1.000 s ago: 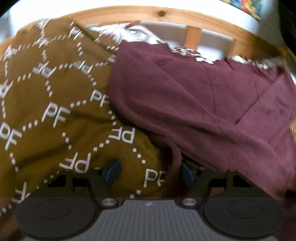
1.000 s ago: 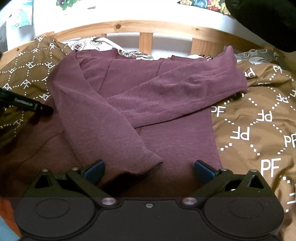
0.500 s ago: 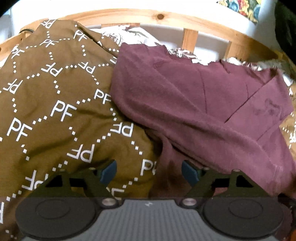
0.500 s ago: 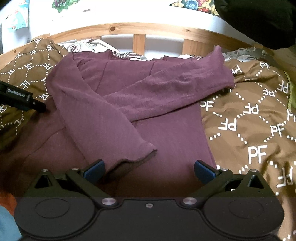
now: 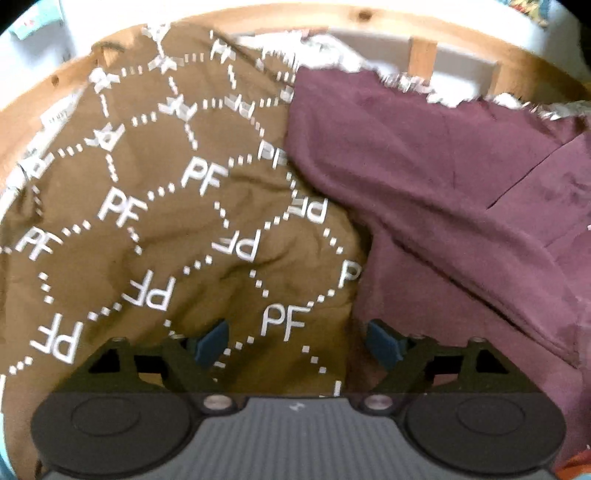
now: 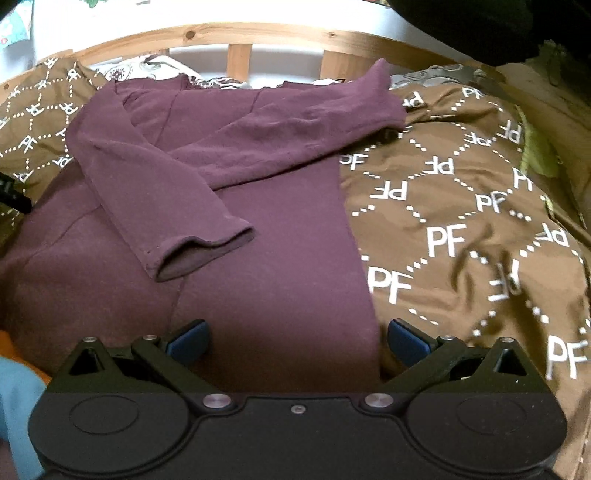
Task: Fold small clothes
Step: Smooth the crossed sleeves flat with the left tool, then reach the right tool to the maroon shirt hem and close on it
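Your right claw [image 6: 297, 341] stands wide open and holds nothing; the hem of the maroon shirt [image 6: 273, 240] lies between its fingers, flat on the brown blanket [image 6: 461, 221]. Both sleeves are already crossed over the chest, so the side folds appear done. Your left claw [image 5: 297, 341] is likewise open and empty, with the shirt's edge at its right fingertip. Judged remaining: fold the hem up toward the collar.

Brown PF-print blanket [image 6: 461, 206], wooden slatted bed frame [image 6: 236, 33] behind
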Demonstrator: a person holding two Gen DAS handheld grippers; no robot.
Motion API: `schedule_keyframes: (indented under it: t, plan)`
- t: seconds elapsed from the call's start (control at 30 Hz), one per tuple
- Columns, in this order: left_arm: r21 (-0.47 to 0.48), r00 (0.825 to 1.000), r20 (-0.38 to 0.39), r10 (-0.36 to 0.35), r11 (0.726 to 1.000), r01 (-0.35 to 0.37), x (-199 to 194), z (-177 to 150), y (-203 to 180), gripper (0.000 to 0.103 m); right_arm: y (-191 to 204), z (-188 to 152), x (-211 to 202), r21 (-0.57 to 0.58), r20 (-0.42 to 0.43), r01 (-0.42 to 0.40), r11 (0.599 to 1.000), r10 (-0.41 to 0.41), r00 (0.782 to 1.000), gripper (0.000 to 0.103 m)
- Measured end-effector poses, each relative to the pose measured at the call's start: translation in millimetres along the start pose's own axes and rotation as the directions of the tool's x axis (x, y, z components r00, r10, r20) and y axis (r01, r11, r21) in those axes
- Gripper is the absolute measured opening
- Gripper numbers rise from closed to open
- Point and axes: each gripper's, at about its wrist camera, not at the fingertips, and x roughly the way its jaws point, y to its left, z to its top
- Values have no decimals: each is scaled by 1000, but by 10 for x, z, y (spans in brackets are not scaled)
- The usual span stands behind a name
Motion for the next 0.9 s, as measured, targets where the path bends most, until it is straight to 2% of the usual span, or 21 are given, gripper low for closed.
schedule_keyframes:
  t: [0.1, 0.23, 0.33, 0.47, 0.57, 0.67, 0.8, 0.9]
  plan:
    - [20, 996, 88, -13, 1000, 12, -239, -53, -58, 102, -38, -5, -111, -27, 31, -9, 1000, 10, 999, 102]
    - [61, 989, 141, -50, 997, 42, -442, -131, -199, 102, -8, 8, -300, -171, 58, -53, 984, 64, 996, 102]
    - [95, 989, 129, -78, 993, 66, -510, -211, -291, 102, 82, -4, -433, -338, 56, -76, 938, 101, 993, 102]
    - [154, 989, 94, -115, 983, 100, -517, -308, -432, 102, 222, -54, -510, -514, 12, -106, 851, 131, 991, 102]
    - [186, 986, 89, -144, 974, 126, -538, -354, -521, 102, 345, -117, -493, -612, -7, -95, 785, 115, 993, 102]
    - [199, 982, 74, -173, 968, 155, -534, -386, -565, 102, 447, -181, -390, -669, -68, -129, 732, 112, 991, 102]
    - [197, 982, 45, -182, 965, 170, -483, -392, -563, 102, 517, -164, -299, -701, -81, -132, 701, 106, 991, 102]
    - [186, 981, 31, -193, 965, 184, -459, -376, -544, 102, 533, -154, -293, -713, -55, -111, 692, 103, 993, 102]
